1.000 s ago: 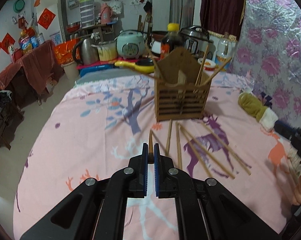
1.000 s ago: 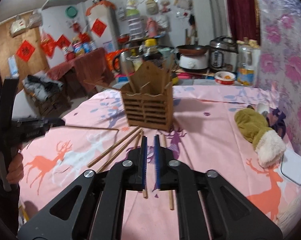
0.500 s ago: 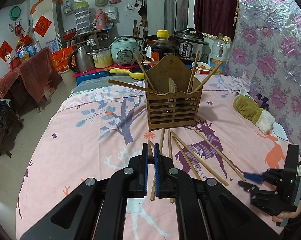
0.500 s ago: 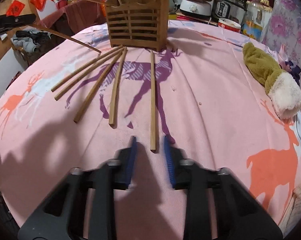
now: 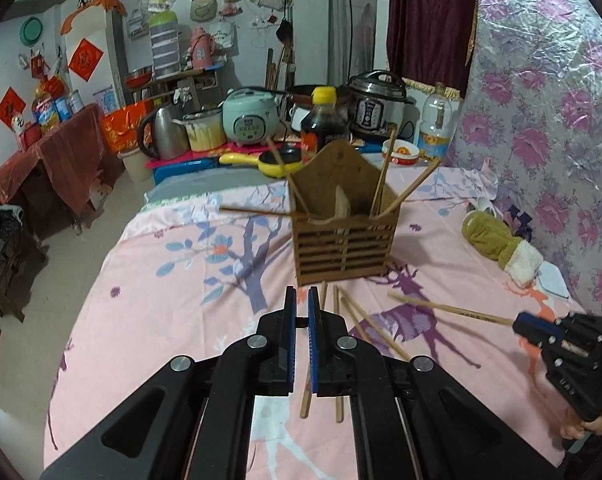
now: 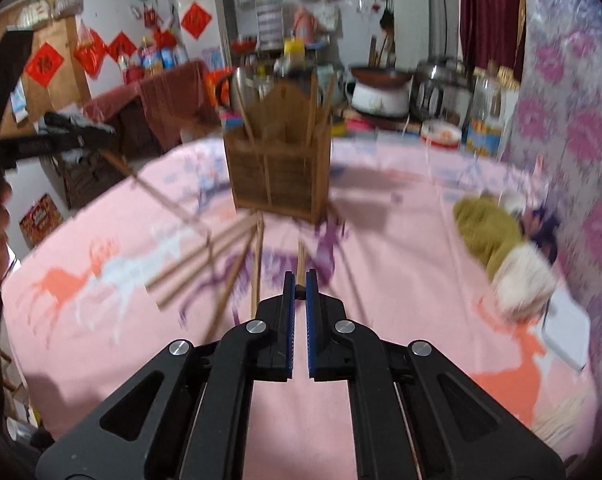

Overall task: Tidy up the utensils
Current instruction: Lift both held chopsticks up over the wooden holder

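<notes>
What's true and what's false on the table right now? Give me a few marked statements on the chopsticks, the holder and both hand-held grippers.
1. The right hand-held gripper is shut on a chopstick. True.
2. The wooden holder is empty. False: several upright chopsticks lean in it.
3. Loose chopsticks lie on the tablecloth in front of the holder. True.
4. The olive mitten sits inside the holder. False: it lies on the cloth to the holder's right, apart from it.
5. The left hand-held gripper is open and holds nothing. False: it is shut on a second chopstick, seen from the right wrist.
</notes>
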{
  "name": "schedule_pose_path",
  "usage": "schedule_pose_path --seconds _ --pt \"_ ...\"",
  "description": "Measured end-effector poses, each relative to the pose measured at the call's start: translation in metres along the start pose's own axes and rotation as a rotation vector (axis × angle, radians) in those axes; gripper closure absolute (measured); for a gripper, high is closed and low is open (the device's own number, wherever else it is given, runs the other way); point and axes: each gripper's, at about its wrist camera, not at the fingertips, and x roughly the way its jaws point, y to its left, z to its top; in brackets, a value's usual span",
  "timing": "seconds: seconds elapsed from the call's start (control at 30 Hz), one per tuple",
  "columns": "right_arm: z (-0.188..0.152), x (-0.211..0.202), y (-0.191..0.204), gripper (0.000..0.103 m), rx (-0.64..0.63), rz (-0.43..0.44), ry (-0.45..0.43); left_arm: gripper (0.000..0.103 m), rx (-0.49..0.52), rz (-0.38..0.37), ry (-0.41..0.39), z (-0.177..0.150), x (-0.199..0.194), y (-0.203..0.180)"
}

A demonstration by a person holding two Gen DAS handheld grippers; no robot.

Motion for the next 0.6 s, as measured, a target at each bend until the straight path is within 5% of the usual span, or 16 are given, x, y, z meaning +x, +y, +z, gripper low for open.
schedule_pose_path --seconds 0.6 --pt "0.106 -0.010 0.019 0.097 0.004 0.026 -0.149 0.097 -0.011 -0.009 -0.107 0.112 -0.014 -0.024"
